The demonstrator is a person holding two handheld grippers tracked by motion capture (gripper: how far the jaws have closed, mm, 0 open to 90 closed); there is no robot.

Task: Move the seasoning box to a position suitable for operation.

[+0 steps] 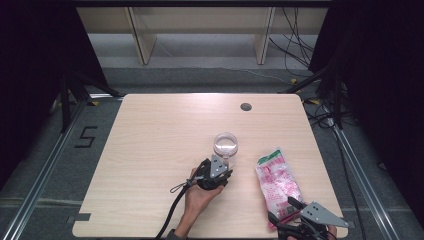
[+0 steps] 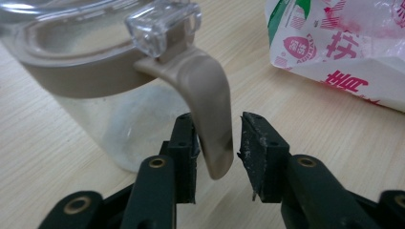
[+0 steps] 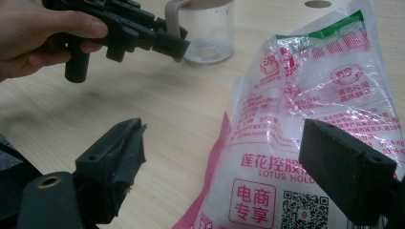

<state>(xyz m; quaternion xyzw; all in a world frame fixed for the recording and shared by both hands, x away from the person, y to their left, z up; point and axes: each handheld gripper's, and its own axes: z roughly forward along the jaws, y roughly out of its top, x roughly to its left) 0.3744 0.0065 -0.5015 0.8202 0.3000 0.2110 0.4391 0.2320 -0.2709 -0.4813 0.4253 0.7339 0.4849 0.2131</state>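
Fingers (image 2: 217, 157) — one jar (image 1: 226, 145), one bag (image 1: 278, 184)

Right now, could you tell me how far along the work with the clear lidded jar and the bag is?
Early. The left gripper straddles the clear jar's beige handle, one pad touching, the other apart. The open right gripper flanks the pink-printed plastic bag, which lies flat. The jar's clear lid is still shut; lifting and pouring remain.

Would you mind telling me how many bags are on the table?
1. The bag lies near the table's right edge, beside the jar; its near end is by the right gripper.
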